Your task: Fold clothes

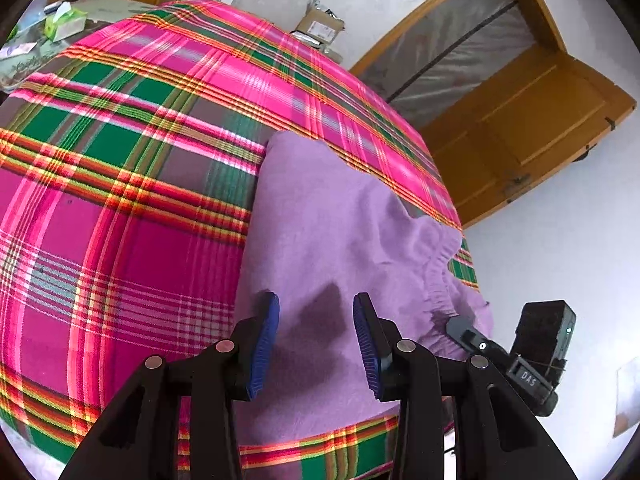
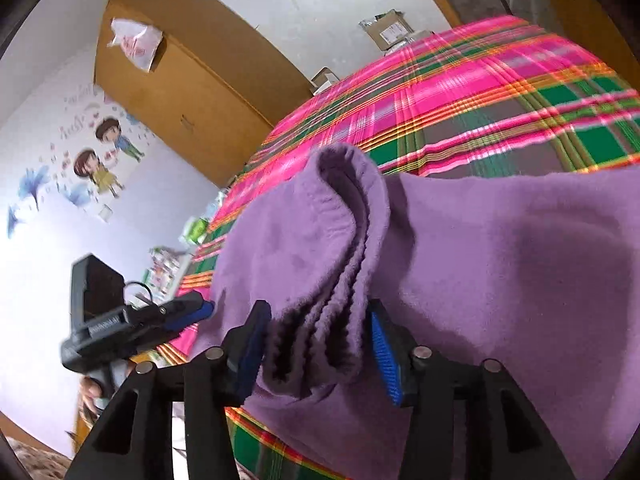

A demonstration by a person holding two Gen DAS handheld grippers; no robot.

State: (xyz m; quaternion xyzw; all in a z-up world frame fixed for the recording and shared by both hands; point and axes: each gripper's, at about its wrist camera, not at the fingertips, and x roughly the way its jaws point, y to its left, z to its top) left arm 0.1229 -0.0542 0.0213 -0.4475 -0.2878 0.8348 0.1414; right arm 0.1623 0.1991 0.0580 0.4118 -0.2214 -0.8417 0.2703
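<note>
Straddling a bunched fold of the purple garment [image 2: 460,240] loosely: right gripper [image 2: 316,344], jaws part open, pads apparently not pressing. Hovering above the garment, holding nothing: left gripper [image 1: 316,344], jaws half open. Likely fault: fold slipping out, stack spreading. Lying lengthwise along the plaid bedspread's [image 1: 120,160] edge, elastic waistband [image 1: 436,272] near that edge.

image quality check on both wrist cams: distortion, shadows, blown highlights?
Left wrist view: strong fisheye bulge in the pink-and-green plaid cloth, dark tool shadow on the lilac fleece garment between the left tool's pads, white wall at right washed out. Right wrist view: same barrel warp, a soft shadow patch on the fleece at right, bright wall at left, focus reasonably sharp.
</note>
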